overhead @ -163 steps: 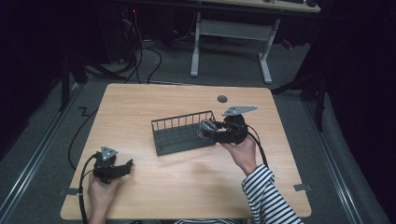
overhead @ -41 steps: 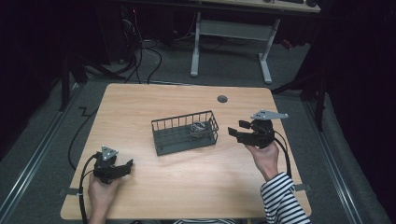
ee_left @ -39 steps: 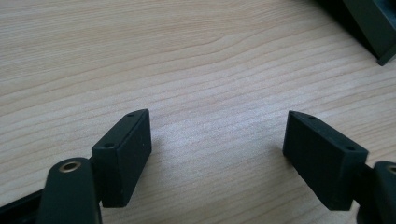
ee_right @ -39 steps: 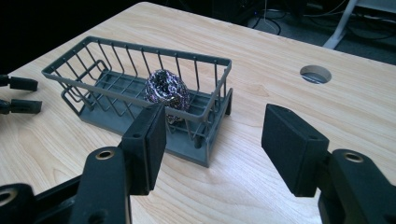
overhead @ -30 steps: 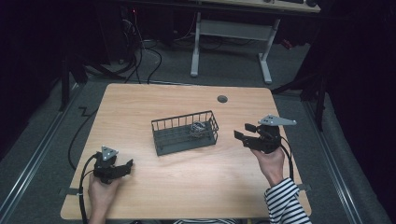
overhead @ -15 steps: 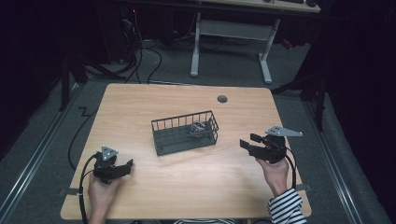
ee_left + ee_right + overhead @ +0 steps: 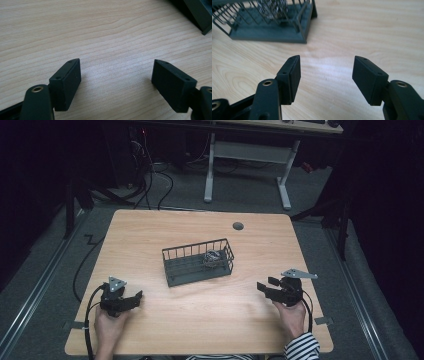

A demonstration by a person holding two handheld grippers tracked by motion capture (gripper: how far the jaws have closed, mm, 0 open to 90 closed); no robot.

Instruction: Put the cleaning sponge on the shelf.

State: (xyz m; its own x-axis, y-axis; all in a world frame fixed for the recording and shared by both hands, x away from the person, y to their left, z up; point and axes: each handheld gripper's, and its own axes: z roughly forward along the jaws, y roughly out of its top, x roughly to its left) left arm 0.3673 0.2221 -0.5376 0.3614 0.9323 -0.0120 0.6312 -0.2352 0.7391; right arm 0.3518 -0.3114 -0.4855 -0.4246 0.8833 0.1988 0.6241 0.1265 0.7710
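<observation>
**Both grippers empty, scrubber in the basket**

We see the jaws of the right gripper (image 7: 325, 75) standing wide apart with nothing between them, low over the bare wooden surface (image 7: 367, 30). The jaws of the left gripper (image 7: 116, 83) are likewise spread and empty. From above, we find the left gripper (image 7: 134, 298) near the front left, the right gripper (image 7: 266, 286) near the front right, well apart. Between them, farther back, sits a dark wire basket (image 7: 192, 270), and a metal scrubber (image 7: 212, 258) lies inside its right end.
</observation>
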